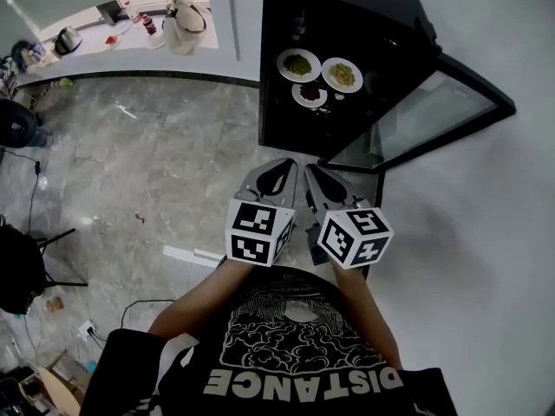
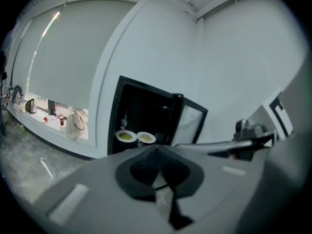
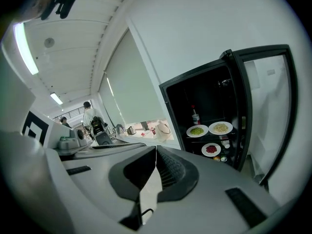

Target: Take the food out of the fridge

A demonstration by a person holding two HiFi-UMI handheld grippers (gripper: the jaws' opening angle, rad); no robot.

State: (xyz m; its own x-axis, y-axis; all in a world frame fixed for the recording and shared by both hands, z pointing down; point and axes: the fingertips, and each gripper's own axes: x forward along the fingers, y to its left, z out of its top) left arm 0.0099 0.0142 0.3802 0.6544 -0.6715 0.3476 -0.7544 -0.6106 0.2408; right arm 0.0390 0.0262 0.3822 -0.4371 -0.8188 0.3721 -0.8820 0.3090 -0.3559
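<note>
Evidently you carry the grey left gripper and grey right gripper pinched closed and empty, side by side before the open black glass-door fridge, since nothing is within reach yet. Inside the fridge wait the white plate of green food, the white plate of yellow food and the white plate of red food. The fridge's shelves and deeper contents vanish in darkness.

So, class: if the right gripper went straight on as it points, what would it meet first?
Probably the open fridge, near its left wall, left of the plate of greens. The way looks free, though depth is unclear.
</note>
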